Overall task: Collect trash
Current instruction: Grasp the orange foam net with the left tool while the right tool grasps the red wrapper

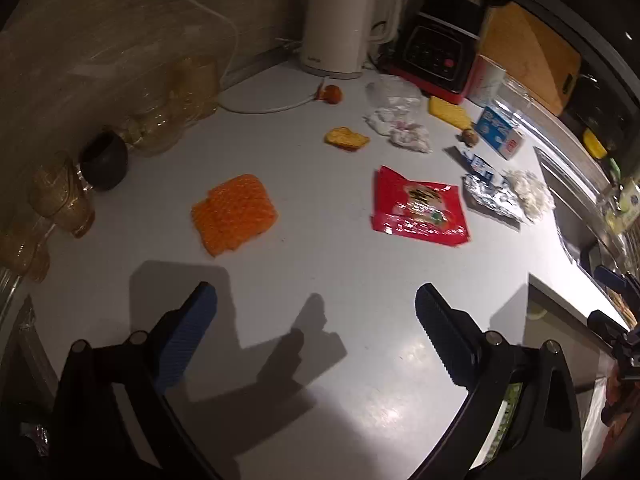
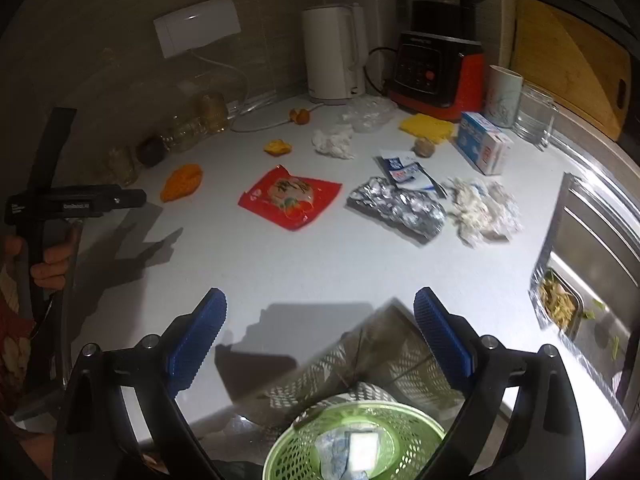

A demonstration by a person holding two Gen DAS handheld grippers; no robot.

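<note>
Trash lies scattered on the white counter [image 1: 320, 264]: an orange foam net [image 1: 234, 212], a red snack wrapper [image 1: 418, 208], crumpled foil [image 1: 494, 198], white tissue wads [image 1: 400, 126], orange peel [image 1: 346, 138] and a blue-white sachet [image 1: 480, 164]. My left gripper [image 1: 316, 320] is open and empty above the near counter. My right gripper [image 2: 320, 320] is open and empty above a green mesh bin [image 2: 352, 440] that holds a white and a bluish piece. In the right wrist view the wrapper [image 2: 290, 196], foil [image 2: 396, 206] and a shredded tissue pile [image 2: 482, 210] lie ahead.
A white kettle [image 1: 338, 20], a black-red blender [image 1: 440, 44], a milk carton [image 1: 500, 132], a yellow sponge [image 1: 448, 112] and a cutting board [image 1: 528, 56] stand at the back. Glass jars [image 1: 60, 196] line the left wall. A steel sink [image 2: 592, 256] is on the right.
</note>
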